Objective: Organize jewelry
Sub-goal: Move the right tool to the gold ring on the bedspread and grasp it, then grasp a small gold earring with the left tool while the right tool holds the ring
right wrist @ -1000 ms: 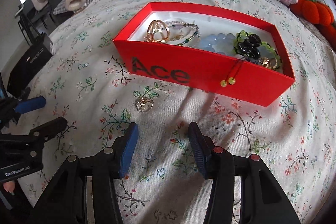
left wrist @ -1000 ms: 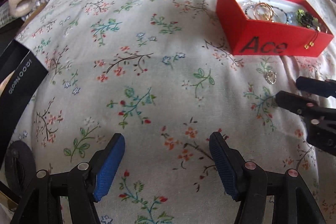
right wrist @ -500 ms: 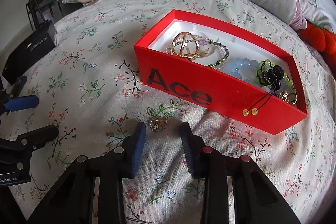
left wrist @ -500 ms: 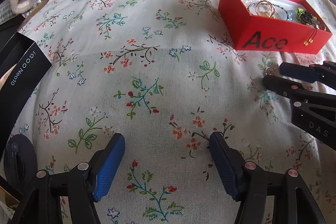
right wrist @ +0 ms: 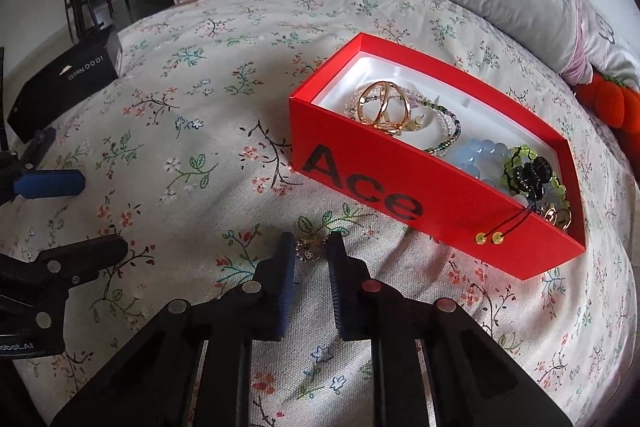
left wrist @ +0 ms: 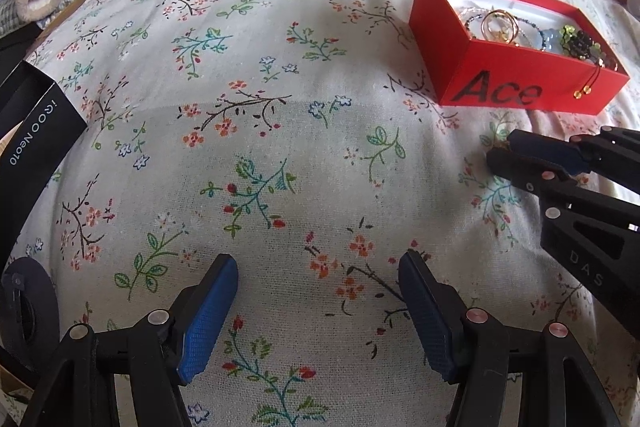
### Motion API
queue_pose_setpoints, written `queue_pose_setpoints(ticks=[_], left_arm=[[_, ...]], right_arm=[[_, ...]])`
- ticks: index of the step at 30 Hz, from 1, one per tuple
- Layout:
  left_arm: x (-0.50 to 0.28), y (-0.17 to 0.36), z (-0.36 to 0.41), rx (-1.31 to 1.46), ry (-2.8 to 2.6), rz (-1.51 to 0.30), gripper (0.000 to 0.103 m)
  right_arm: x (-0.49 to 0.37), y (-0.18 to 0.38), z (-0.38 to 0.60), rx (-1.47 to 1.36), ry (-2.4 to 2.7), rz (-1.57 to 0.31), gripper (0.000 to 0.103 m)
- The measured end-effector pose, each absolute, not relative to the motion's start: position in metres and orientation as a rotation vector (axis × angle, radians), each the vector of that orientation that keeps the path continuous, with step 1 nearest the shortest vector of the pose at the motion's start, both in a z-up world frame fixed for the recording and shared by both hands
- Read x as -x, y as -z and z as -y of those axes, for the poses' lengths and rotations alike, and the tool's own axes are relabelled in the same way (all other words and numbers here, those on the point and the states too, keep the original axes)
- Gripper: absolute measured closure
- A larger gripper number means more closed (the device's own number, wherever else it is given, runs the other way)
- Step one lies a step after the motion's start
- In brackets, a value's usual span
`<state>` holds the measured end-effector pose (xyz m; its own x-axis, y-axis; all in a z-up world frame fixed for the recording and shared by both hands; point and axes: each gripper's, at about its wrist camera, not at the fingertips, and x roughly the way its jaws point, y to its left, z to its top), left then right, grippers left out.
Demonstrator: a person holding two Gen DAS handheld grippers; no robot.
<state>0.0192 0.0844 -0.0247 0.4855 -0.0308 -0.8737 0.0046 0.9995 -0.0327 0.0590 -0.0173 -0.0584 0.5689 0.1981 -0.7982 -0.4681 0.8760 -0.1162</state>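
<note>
- One floral bedspread (right wrist: 192,155); one red box (right wrist: 400,195); one black box (right wrist: 68,79)
- Left gripper (left wrist: 316,311) gapes, empty; right gripper (right wrist: 310,251) closing around one small charm (right wrist: 309,249)

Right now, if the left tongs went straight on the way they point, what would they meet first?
Probably only the floral cotton bedspread: the left tongs stand open and angle down at bare fabric, though depth is hard to judge.
</note>
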Motion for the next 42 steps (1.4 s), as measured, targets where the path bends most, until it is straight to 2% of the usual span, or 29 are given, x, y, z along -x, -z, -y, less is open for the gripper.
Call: queue_pose_setpoints(ticks=[2,13,15,17,19,21,33,36,42], left_arm=[[-0.020,0.024,-0.085,0.034,0.024,-1.061,0.033],[-0.021,0.022,-0.076,0.039,0.052,-1.053,0.033],[-0.022,0.022,-0.076,0.038,0.053,-1.054,0.033],[-0.022,0.022,-0.076,0.043,0.053,-1.054,0.033],[-0.022,0.022,-0.077,0.047,0.052,-1.055,0.033],[-0.022,0.022,-0.078,0.052,0.051,-1.056,0.033],[-0.022,0.022,-0.081,0.063,0.049,-1.063,0.033],[-0.022,0.022,-0.081,0.058,0.048,-1.063,0.033],[-0.021,0.023,-0.079,0.050,0.044,-1.059,0.033]], right_arm=[[-0.059,0.056,0.021,0.311,-0.407,-0.888,0.094],[-0.056,0.045,0.034,0.235,-0.465,-0.911,0.097],[-0.056,0.044,0.035,0.218,-0.472,-0.914,0.094],[-0.056,0.045,0.033,0.240,-0.464,-0.919,0.086],[-0.056,0.048,0.030,0.259,-0.466,-0.919,0.069],[-0.055,0.050,0.027,0.276,-0.473,-0.914,0.066],[-0.062,0.061,0.016,0.384,-0.482,-0.891,0.068],[-0.060,0.062,0.014,0.402,-0.483,-0.885,0.082],[-0.059,0.060,0.015,0.395,-0.482,-0.879,0.083]])
